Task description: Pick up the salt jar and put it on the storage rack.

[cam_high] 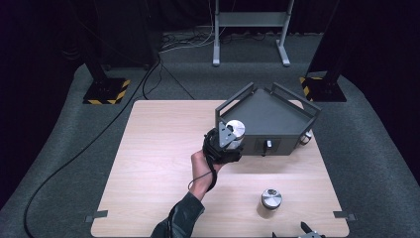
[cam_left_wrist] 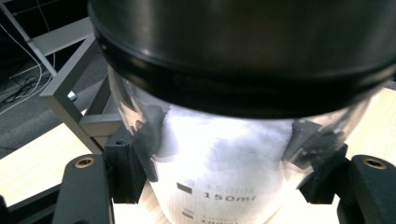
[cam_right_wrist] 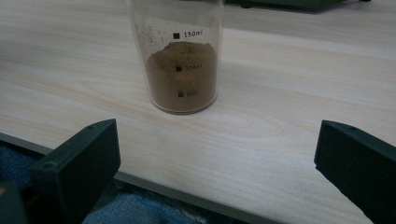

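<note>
White-powder jar (cam_left_wrist: pixel 224 154) sits clamped between left gripper (cam_left_wrist: pixel 224 182) fingers (cam_left_wrist: pixel 135 163), seemingly lifted.

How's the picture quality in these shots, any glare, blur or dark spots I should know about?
High view: the wooden table is evenly lit while the floor around it falls off to near black. Left gripper view: the white powder in the jar is blown out, and its dark lid is soft, too close to focus. Right gripper view: the brown-powder jar is fairly sharp, and the near jaws are blurred.
</note>
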Demonstrator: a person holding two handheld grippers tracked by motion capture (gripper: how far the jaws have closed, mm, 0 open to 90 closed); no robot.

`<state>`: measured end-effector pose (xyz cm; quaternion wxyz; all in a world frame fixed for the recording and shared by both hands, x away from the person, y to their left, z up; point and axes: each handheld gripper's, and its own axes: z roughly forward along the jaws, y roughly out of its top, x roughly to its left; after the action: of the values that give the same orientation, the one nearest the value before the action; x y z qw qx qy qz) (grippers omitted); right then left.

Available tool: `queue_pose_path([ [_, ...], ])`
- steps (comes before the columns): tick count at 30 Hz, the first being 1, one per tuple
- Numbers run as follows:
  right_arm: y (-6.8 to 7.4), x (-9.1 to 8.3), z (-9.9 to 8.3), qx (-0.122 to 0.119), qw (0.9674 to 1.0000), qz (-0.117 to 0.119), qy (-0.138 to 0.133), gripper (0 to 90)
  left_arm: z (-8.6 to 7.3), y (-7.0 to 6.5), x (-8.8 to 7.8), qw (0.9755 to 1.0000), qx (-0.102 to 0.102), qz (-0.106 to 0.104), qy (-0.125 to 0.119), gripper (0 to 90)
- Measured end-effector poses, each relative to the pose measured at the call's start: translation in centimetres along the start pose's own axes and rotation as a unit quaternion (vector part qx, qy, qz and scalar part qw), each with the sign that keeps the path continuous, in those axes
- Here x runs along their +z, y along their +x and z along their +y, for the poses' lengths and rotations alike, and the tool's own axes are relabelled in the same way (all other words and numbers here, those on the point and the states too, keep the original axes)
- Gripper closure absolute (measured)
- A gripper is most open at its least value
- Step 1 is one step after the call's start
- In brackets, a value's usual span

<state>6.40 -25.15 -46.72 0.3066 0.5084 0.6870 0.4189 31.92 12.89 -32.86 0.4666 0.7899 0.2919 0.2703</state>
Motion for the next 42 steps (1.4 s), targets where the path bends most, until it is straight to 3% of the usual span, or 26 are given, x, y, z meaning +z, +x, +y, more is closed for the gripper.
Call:
queue_pose_path([
  [8, 0.0, 0.0, 0.0, 0.0, 1.0, 0.001, 0.001, 0.0, 0.9, 0.0, 0.5, 0.9999, 0.01, 0.002, 0.005, 31.7],
  [42, -0.4, 0.1, -0.1, 0.004, 1.0, 0.005, 0.001, 0.0, 2.1, 2.6, 3.8, 0.9991, -0.037, -0.004, 0.022, 31.7],
])
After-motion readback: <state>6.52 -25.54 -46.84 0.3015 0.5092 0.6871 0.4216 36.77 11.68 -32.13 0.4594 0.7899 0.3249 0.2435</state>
